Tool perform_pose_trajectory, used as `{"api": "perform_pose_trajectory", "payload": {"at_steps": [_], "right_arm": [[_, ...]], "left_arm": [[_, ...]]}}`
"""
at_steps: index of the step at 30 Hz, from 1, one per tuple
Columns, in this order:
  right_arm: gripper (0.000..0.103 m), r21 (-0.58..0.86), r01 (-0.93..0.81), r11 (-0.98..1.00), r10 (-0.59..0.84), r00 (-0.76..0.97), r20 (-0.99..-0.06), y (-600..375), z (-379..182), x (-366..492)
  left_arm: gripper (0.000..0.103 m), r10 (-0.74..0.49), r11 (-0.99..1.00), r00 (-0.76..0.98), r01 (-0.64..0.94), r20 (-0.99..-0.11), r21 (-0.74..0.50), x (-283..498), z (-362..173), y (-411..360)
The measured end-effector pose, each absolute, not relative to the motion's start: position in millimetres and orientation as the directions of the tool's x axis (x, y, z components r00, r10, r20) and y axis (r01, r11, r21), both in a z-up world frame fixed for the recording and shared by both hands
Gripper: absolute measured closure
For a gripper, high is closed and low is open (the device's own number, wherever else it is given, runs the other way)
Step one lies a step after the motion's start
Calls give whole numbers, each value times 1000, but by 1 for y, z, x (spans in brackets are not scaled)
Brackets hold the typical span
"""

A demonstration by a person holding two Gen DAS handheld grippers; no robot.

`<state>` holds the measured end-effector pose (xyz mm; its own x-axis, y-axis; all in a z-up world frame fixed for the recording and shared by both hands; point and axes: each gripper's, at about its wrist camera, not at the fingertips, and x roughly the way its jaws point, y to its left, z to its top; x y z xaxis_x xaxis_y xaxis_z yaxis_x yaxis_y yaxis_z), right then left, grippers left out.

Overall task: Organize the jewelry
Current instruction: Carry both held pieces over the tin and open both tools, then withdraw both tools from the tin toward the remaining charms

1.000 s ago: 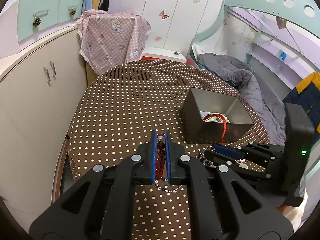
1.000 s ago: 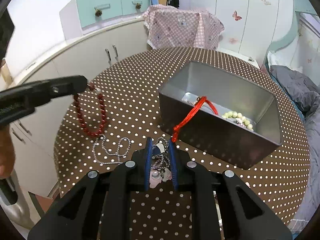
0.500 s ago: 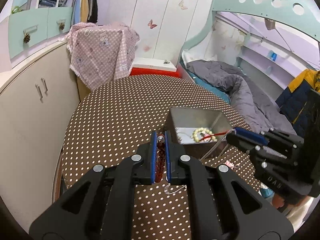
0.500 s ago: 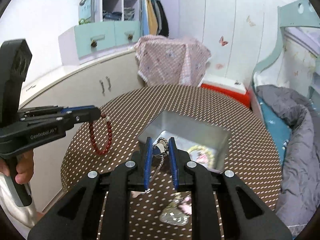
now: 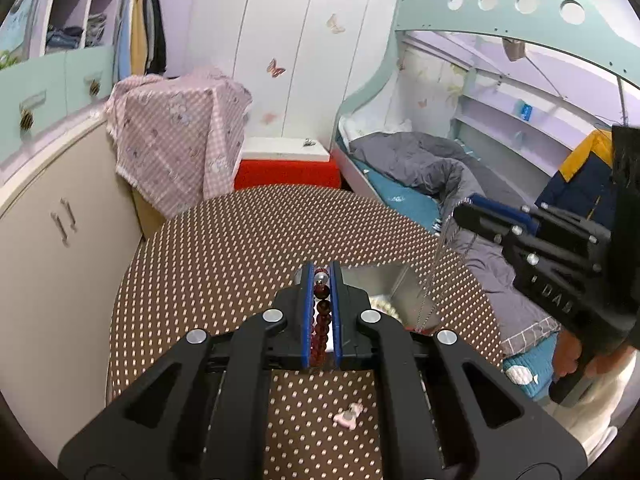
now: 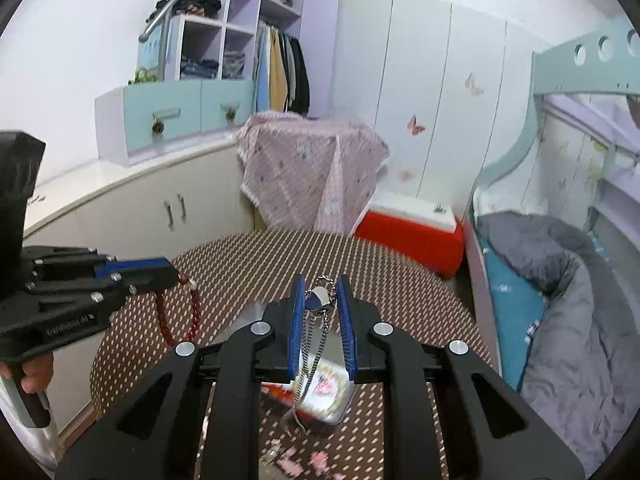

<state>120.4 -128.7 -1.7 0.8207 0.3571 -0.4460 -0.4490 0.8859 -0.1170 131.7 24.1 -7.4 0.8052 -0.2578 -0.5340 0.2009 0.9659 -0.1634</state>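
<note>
My left gripper (image 5: 321, 276) is shut on a dark red bead bracelet (image 5: 321, 316); in the right wrist view the bracelet (image 6: 180, 312) hangs in a loop from it, high above the table. My right gripper (image 6: 320, 292) is shut on a silver chain necklace (image 6: 312, 344) with a pendant, which dangles over the open metal box (image 6: 332, 396). In the left wrist view the chain (image 5: 434, 276) hangs from the right gripper (image 5: 464, 208) down to the box (image 5: 384, 284), which holds pale beads.
The round table (image 5: 224, 248) has a brown polka-dot cloth. A small pink trinket (image 5: 350, 414) lies on it near me; more pink pieces (image 6: 316, 460) show below the box. Cabinets stand left, a bed right, a red box (image 5: 286, 172) behind.
Both grippers have risen well above the table, lifting the bracelet and the necklace clear. The box now sits far below, under the hanging chain.
</note>
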Motion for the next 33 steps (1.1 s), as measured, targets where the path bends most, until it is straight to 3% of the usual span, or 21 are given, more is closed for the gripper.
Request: {"api": "perform_pose_trajectory", "payload": {"at_steps": [14, 23, 26, 27, 28, 30, 33], "right_arm": [[88, -178, -440, 880, 364, 866, -344, -138, 45, 128], [87, -113, -467, 877, 361, 795, -488, -135, -6, 151], [79, -72, -477, 876, 369, 758, -537, -136, -23, 157], [62, -59, -471, 880, 366, 752, -548, -138, -26, 157], [47, -57, -461, 886, 359, 757, -547, -140, -28, 157], [42, -58, -438, 897, 342, 772, -536, -146, -27, 154], [38, -37, -421, 906, 338, 773, -537, -155, -26, 154]], "left_arm": [[95, -311, 950, 806, 271, -504, -153, 160, 29, 0], [94, -304, 950, 736, 281, -606, -134, 179, -9, -12], [93, -273, 958, 710, 264, -649, -115, 187, -27, -12], [81, -259, 961, 709, 258, -656, -100, 188, -30, -13], [55, -248, 963, 709, 253, -660, -90, 189, -32, -12], [36, -197, 977, 723, 204, -662, -69, 189, -34, -8], [36, -208, 976, 724, 202, -658, -86, 189, -34, -2]]}}
